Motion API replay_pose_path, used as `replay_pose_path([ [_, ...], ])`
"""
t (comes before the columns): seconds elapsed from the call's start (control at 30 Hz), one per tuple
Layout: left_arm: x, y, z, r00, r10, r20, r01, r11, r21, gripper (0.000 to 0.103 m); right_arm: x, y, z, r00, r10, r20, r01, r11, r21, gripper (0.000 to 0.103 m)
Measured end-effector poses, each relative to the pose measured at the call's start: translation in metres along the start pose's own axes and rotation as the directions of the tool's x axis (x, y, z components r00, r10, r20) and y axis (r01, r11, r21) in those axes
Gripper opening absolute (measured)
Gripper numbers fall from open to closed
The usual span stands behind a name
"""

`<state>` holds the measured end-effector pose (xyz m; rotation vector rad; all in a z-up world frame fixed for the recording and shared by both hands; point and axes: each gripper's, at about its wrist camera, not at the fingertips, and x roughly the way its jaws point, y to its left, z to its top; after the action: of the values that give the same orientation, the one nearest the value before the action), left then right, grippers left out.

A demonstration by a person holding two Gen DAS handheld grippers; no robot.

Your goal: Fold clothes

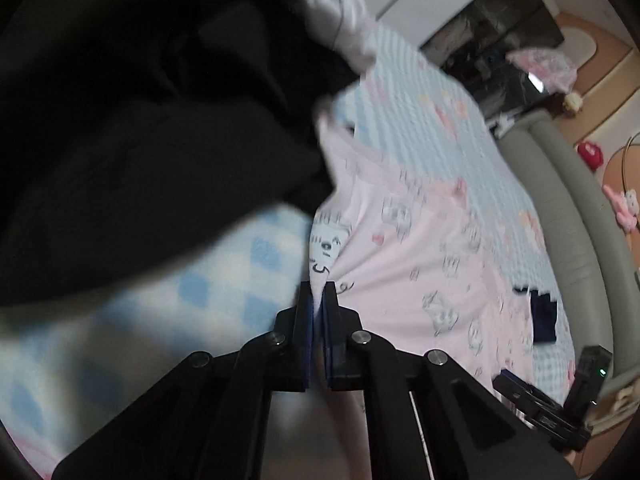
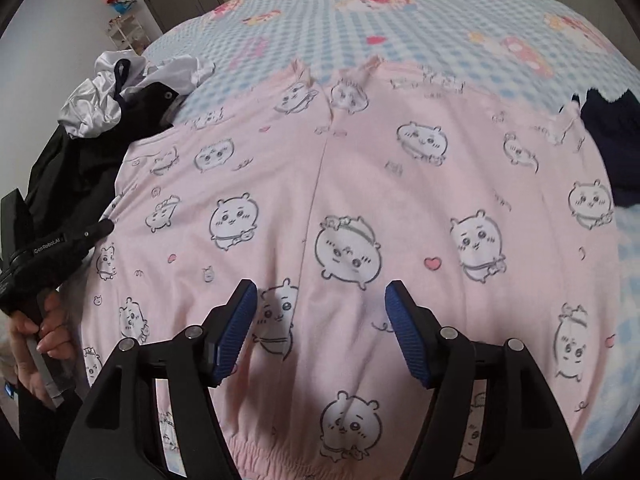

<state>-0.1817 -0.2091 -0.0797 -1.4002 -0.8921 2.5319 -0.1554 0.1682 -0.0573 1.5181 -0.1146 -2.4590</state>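
The pink pajama pants (image 2: pixel 360 184) lie spread flat on the checked bed (image 2: pixel 400 20). The left tongs (image 1: pixel 319 304) are clenched on their left edge, likely to lift it for a fold; the right tongs (image 2: pixel 320 312) hover released over the near waistband.

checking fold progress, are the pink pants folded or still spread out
Mostly spread: the pink pants lie flat across the bed; the left gripper pinches one edge.
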Motion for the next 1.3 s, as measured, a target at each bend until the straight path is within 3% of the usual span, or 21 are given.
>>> replay_pose_path([
  [0.07,-0.004,0.001,-0.005,1.0,-0.015,-0.022,0.014,1.0,-0.028,0.008,0.016,-0.001,-0.004,0.998,-0.034,-0.052,0.032,0.999,-0.024,0.069],
  [0.13,-0.015,0.004,-0.011,0.998,-0.059,-0.029,0.057,0.996,-0.073,0.012,0.017,-0.003,-0.006,0.998,-0.043,-0.048,0.042,0.999,-0.025,0.068],
  [0.2,-0.019,0.002,-0.025,0.995,-0.097,-0.032,0.094,0.991,-0.091,0.032,0.001,-0.003,-0.007,1.0,-0.023,-0.016,0.023,1.0,-0.005,0.068],
  [0.23,-0.02,0.001,-0.032,0.993,-0.116,-0.034,0.112,0.989,-0.1,0.036,-0.008,-0.003,-0.008,1.0,-0.002,0.005,0.002,1.0,0.005,0.068],
  [0.37,-0.021,-0.01,-0.054,0.985,-0.162,-0.054,0.156,0.983,-0.099,0.037,-0.024,0.008,-0.018,0.997,0.066,0.037,-0.066,0.998,-0.022,0.068],
  [0.47,-0.015,-0.024,-0.057,0.983,-0.157,-0.092,0.154,0.987,-0.038,0.03,-0.009,0.021,-0.031,0.998,0.057,-0.013,-0.058,0.997,-0.047,0.068],
  [0.5,-0.014,-0.028,-0.058,0.986,-0.138,-0.091,0.137,0.99,-0.02,0.011,-0.005,0.024,-0.034,0.999,0.045,-0.021,-0.046,0.998,-0.051,0.068],
  [0.53,-0.014,-0.032,-0.061,0.991,-0.1,-0.089,0.101,0.995,0.005,0.007,-0.004,0.026,-0.038,0.999,0.033,-0.019,-0.034,0.998,-0.055,0.069],
  [0.67,-0.039,-0.025,-0.069,1.0,0.013,-0.02,-0.012,0.999,0.033,0.003,-0.008,0.027,-0.042,0.999,-0.009,-0.034,0.006,0.997,-0.073,0.067],
  [0.87,-0.066,-0.008,-0.075,0.992,0.121,0.036,-0.121,0.993,0.002,0.003,-0.012,0.012,-0.047,0.997,-0.053,-0.056,0.049,0.996,-0.072,0.066],
  [0.97,-0.089,-0.011,-0.08,0.995,0.011,0.103,-0.015,0.999,0.035,0.005,-0.024,0.012,-0.048,0.998,-0.048,-0.039,0.045,0.997,-0.069,0.066],
  [1.03,-0.084,-0.039,-0.08,0.994,-0.036,0.101,0.021,0.988,0.151,0.011,-0.034,0.015,-0.044,1.0,-0.017,-0.01,0.016,0.998,-0.062,0.067],
  [1.07,-0.081,-0.054,-0.079,0.994,-0.056,0.094,0.035,0.977,0.208,0.026,-0.038,0.017,-0.041,1.0,0.002,0.01,-0.002,0.998,-0.064,0.067],
  [1.1,-0.07,-0.068,-0.08,0.997,-0.048,0.068,0.029,0.965,0.259,0.051,-0.04,0.02,-0.037,1.0,0.009,0.022,-0.008,0.997,-0.072,0.069],
  [1.17,-0.042,-0.093,-0.081,0.999,-0.033,0.0,0.031,0.941,0.338,0.069,-0.035,0.029,-0.032,1.0,0.001,0.024,0.001,0.995,-0.095,0.07],
  [1.2,-0.023,-0.105,-0.084,0.999,-0.004,-0.044,0.02,0.932,0.361,0.069,-0.027,0.032,-0.032,1.0,-0.004,0.013,0.006,0.995,-0.103,0.071],
  [1.27,0.009,-0.11,-0.095,0.98,0.152,-0.128,-0.083,0.899,0.431,0.068,-0.017,0.036,-0.034,1.0,-0.013,-0.005,0.012,0.993,-0.117,0.072],
  [1.3,0.012,-0.109,-0.103,0.973,0.199,-0.119,-0.12,0.871,0.477,0.065,-0.019,0.035,-0.038,1.0,-0.012,-0.006,0.011,0.993,-0.121,0.073],
])
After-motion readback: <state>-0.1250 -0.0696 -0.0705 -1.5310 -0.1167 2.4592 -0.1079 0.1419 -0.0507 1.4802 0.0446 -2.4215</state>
